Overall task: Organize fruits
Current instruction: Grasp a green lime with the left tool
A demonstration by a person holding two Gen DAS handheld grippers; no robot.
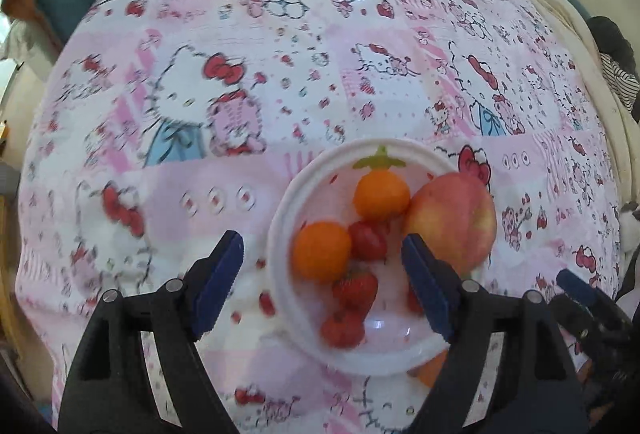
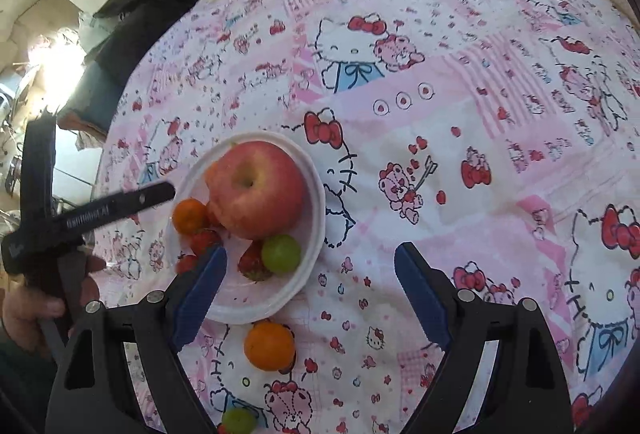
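The white bowl, left of centre in the right wrist view, holds an apple, strawberries, small oranges and a green grape. Below it on the cloth lies another orange. Both the left gripper and right gripper are spread wide, grasping nothing.

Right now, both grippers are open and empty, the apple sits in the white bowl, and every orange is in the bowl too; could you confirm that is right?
Not quite: one orange lies outside the white bowl, on the cloth beside its rim, as the right wrist view shows. The rest holds: the apple sits in the bowl, and the left gripper and right gripper are open and empty.
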